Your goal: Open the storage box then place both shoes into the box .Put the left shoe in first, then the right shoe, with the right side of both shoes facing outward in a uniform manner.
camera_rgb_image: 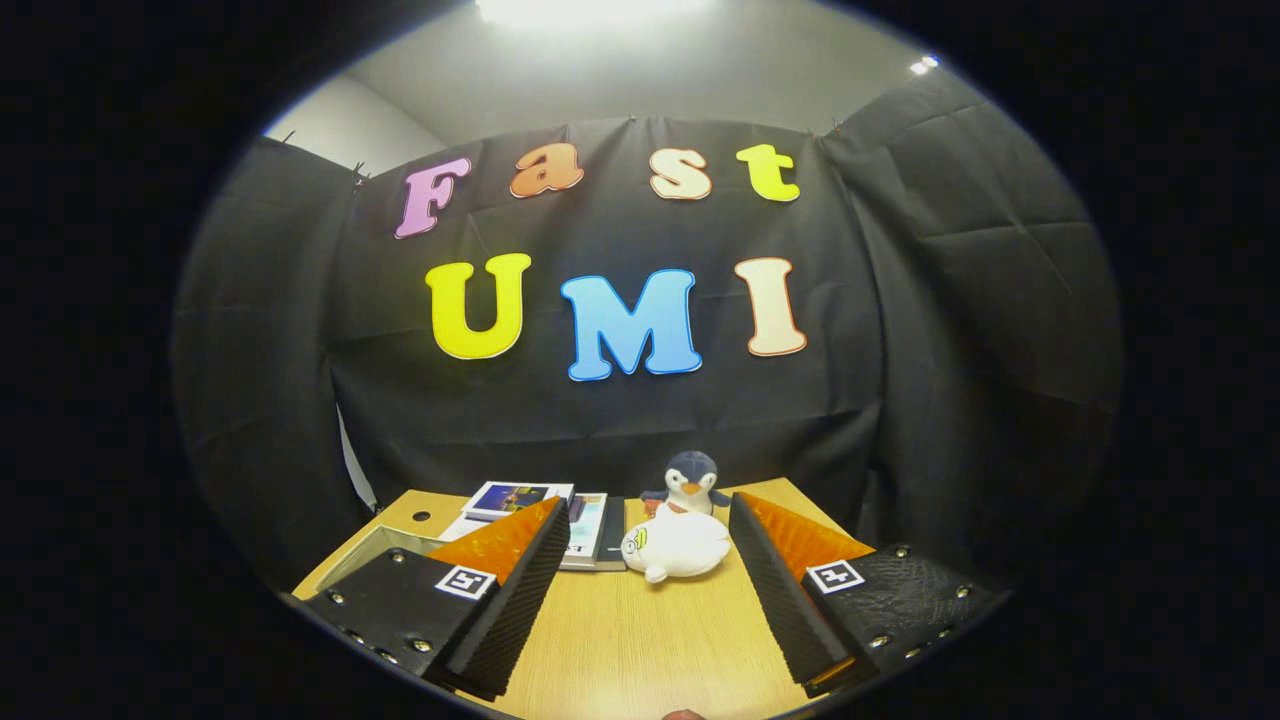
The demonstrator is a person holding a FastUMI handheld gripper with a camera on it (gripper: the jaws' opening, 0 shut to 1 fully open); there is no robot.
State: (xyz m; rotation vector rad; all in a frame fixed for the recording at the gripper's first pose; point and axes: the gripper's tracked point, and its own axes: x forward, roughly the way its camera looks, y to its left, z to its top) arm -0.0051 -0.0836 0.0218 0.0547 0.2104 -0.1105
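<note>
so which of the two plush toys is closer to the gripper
The white plush toy, lying on the wooden table just ahead of the open gripper. The penguin plush sits upright behind it, against the black cloth.

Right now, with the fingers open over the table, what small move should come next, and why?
Probably swing toward the storage box beside the one finger. The gripper is open and holds nothing, with only a white plush toy just ahead, and the box must be opened first.
</note>
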